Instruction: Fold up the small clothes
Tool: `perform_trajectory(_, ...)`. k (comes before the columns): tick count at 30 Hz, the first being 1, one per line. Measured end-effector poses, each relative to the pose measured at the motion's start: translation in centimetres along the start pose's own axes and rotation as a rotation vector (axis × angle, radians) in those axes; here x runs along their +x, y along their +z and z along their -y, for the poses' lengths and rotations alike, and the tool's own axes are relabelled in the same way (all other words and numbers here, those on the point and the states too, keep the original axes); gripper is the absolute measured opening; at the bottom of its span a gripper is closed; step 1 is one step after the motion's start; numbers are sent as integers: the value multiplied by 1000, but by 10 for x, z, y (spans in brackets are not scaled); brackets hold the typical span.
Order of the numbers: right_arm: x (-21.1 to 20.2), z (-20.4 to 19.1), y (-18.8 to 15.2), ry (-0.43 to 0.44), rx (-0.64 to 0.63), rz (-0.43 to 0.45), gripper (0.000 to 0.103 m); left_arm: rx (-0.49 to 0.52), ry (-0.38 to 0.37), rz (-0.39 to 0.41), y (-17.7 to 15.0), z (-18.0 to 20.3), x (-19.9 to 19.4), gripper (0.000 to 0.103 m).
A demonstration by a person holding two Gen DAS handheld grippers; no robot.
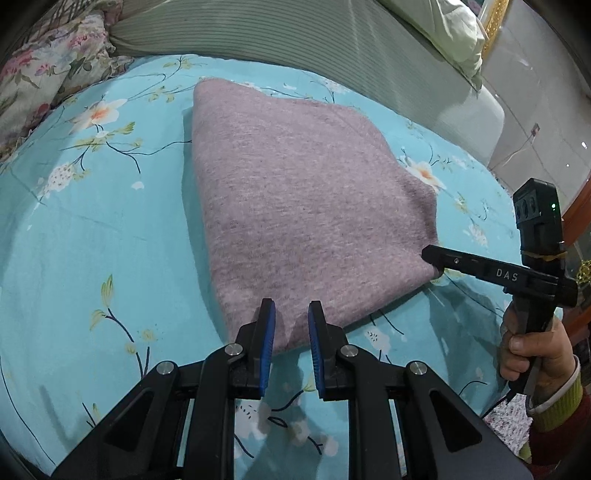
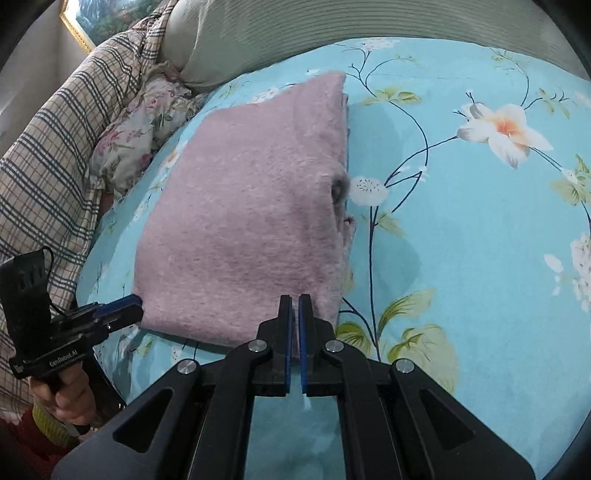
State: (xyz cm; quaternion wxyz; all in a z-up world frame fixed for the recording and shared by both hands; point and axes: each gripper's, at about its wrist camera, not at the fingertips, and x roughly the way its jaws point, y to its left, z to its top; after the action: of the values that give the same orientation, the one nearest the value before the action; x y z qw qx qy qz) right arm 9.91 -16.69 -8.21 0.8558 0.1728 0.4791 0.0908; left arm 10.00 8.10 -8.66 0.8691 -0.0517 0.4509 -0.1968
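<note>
A folded mauve knit garment [image 1: 295, 206] lies flat on the blue floral bedsheet [image 1: 92, 229]; it also shows in the right wrist view [image 2: 251, 221]. My left gripper [image 1: 291, 314] is open, its blue pads straddling the garment's near corner without pinching it. My right gripper [image 2: 294, 301] is shut on the garment's near edge close to its right corner. In the left wrist view the right gripper [image 1: 430, 258] touches the garment's right corner. In the right wrist view the left gripper [image 2: 136, 306] sits at the garment's left corner.
A plaid quilt [image 2: 55, 155] and a floral pillow [image 2: 144, 125] are piled at the bed's left side. A green ribbed cover [image 1: 258, 33] and a pale pillow [image 1: 443, 33] lie at the far side. The bed edge and a tiled floor [image 1: 535, 122] are at the right.
</note>
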Motion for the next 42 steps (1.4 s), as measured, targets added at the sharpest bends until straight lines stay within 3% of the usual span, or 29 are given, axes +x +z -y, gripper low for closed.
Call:
perform_trajectory(10,1,-3,-5,-32,-14,3,4,34,89,-16,-4,11,3,18)
perform_trajectory(19,-2,-13,-8,-85,-41,1,4,-6,129,-30,-7,14,-11,18)
perform_trajectory(20,-2,-14,-8,-89,-42,1,4,-7,142,-26,-7,15,-14,20)
perform_trajectory(23,-3,-19,-12,-103,-44,3,4,-5,210,2,-7,20,-27,48)
perform_trajectory(24,-3,-19,-13,-106,-45,3,4,-1,235,18,-7,21,-33,51)
perform_trajectory(28,-4,-18,-13,-106,-47,3,4,11,289,41,-7,24,-46,52)
perform_trajectory(42,-6,-16,-17,-110,-50,2,4,37,365,96,-15,32,-67,60)
